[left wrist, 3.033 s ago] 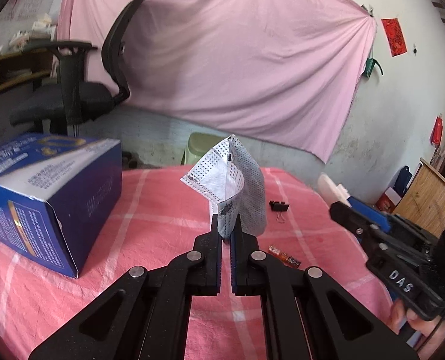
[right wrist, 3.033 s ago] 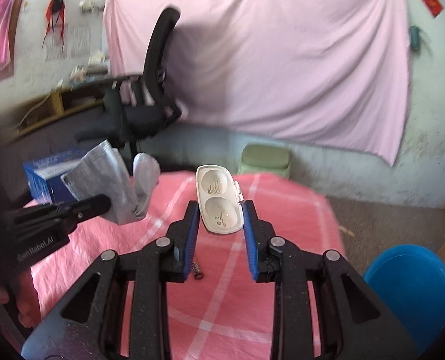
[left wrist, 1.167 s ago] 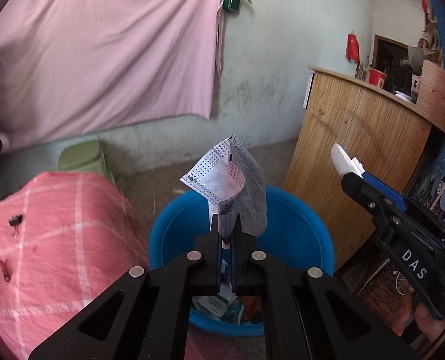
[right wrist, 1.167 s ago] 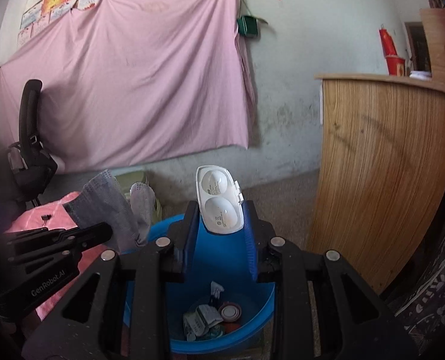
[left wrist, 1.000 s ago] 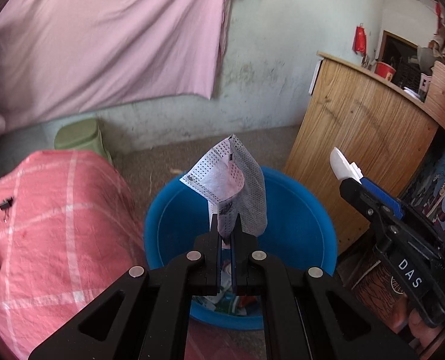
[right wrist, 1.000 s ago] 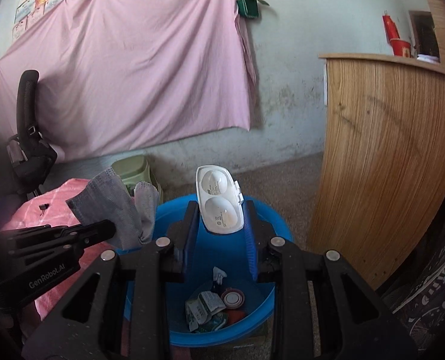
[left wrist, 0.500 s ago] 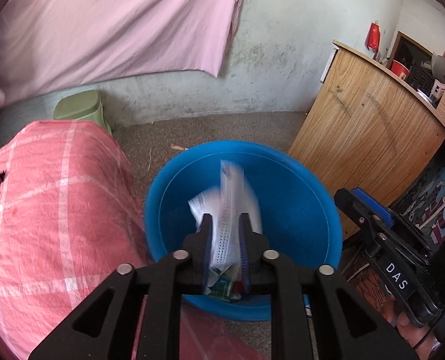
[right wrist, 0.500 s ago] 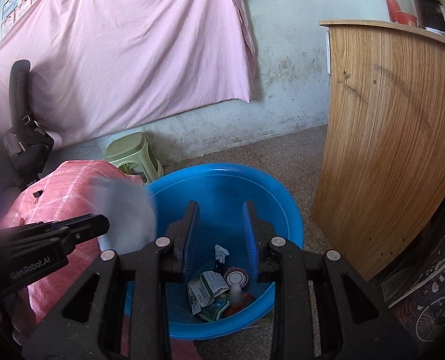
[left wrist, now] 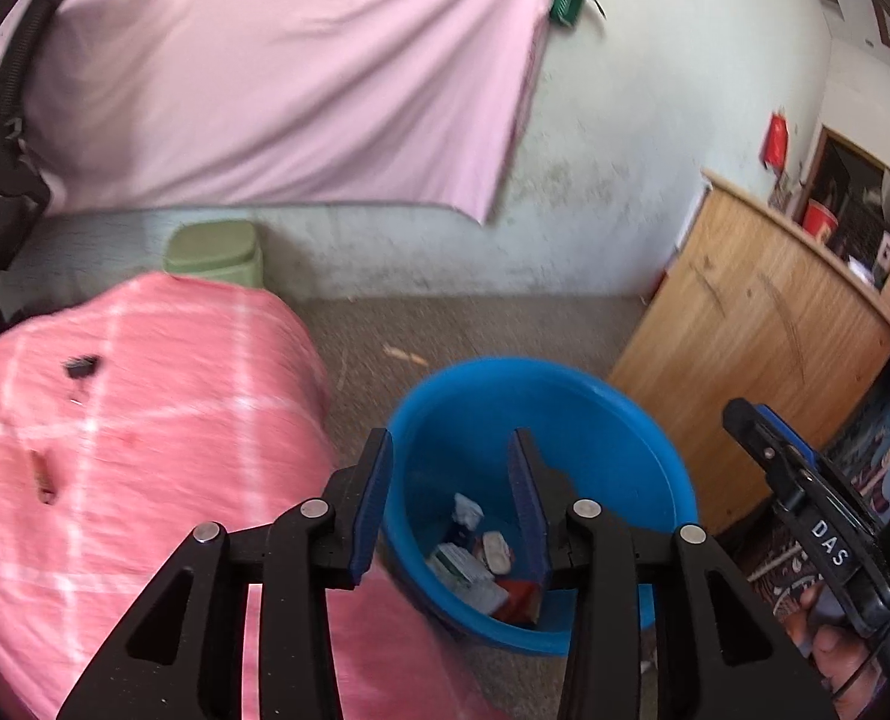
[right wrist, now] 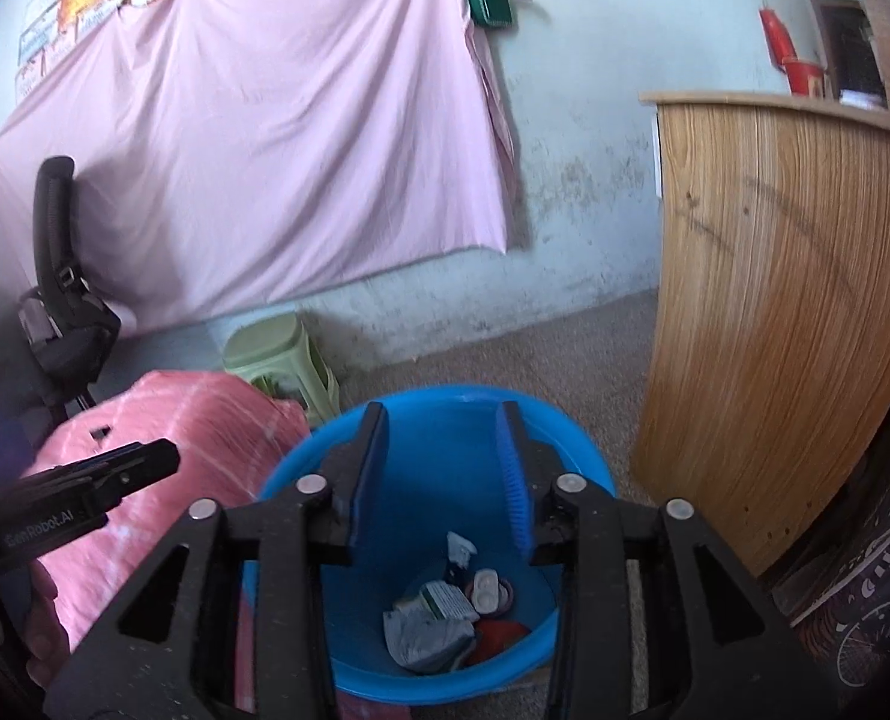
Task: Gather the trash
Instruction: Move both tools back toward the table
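A blue basin [left wrist: 625, 408] [right wrist: 577, 450] sits on the floor beside the pink-covered table [left wrist: 144, 450]. In its bottom lie the grey face mask [right wrist: 423, 639], the white plastic case [right wrist: 485, 591] [left wrist: 496, 549] and other scraps. My left gripper [left wrist: 451, 480] hovers over the basin's near left rim, its jaws opening with nothing between them. My right gripper [right wrist: 441, 468] hangs above the basin, jaws also opening and empty. On the tablecloth remain a black binder clip [left wrist: 81, 366] and a small brown tube [left wrist: 42, 474].
A curved wooden counter [right wrist: 775, 330] stands right of the basin. A green plastic stool [right wrist: 276, 360] sits by the wall behind the table, under a pink sheet [right wrist: 264, 150]. A black office chair [right wrist: 60, 312] is at the left. A hand [left wrist: 835, 654] holds the right gripper.
The left jaws let the grey mask go and it dropped into the basin; the white case left the right jaws and lies there too. The left gripper swung left toward the table.
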### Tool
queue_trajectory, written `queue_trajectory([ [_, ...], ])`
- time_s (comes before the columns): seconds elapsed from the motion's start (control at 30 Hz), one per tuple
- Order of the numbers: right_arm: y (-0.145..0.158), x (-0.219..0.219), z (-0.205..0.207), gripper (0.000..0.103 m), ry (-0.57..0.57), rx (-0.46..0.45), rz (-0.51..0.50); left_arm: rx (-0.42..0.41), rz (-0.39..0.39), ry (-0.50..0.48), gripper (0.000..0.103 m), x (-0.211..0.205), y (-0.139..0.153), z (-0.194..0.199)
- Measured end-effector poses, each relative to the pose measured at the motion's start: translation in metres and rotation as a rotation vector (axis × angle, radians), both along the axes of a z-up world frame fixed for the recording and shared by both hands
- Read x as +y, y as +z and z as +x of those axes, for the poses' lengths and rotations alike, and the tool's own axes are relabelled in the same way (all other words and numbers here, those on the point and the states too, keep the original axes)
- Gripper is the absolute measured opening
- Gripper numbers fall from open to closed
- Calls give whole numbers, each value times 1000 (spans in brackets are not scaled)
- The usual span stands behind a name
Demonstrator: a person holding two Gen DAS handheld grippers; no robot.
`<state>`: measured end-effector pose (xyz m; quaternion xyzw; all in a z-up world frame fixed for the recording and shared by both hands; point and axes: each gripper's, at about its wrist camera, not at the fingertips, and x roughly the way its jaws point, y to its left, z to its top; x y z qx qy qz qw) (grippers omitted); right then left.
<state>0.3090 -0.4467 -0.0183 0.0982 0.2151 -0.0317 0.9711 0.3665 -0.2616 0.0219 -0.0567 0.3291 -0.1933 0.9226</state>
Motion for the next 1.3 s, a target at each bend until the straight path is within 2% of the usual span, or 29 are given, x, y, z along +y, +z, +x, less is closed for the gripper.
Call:
queue_trajectory([
  [0.13, 15, 13, -6, 76, 15, -76, -4, -81, -12, 64, 44, 26, 16, -11],
  [0.33, 36, 39, -13, 94, 48, -188, -3, -185, 12, 166, 59, 69, 34, -28],
  [0.4, 41, 49, -14, 99, 63, -231, 2, -207, 22, 199, 66, 83, 37, -32],
  [0.47, 47, 61, -16, 103, 80, -272, 4, -234, 36, 250, 84, 100, 40, -37],
  [0.57, 55, 79, -16, 103, 109, -327, 5, -279, 36, 317, 91, 124, 42, -48],
  [0.73, 62, 113, -16, 103, 172, -394, -3, -341, 33, 404, 97, 169, 42, -58],
  [0.93, 64, 151, -13, 103, 243, -433, -32, -363, 50, 433, 98, 208, 36, -65],
  [1.13, 58, 183, -3, 103, 315, -417, -65, -362, 71, 475, 98, 237, 22, -75],
  [1.3, 49, 205, 13, 103, 375, -351, -97, -322, 97, 461, 98, 254, 5, -77],
])
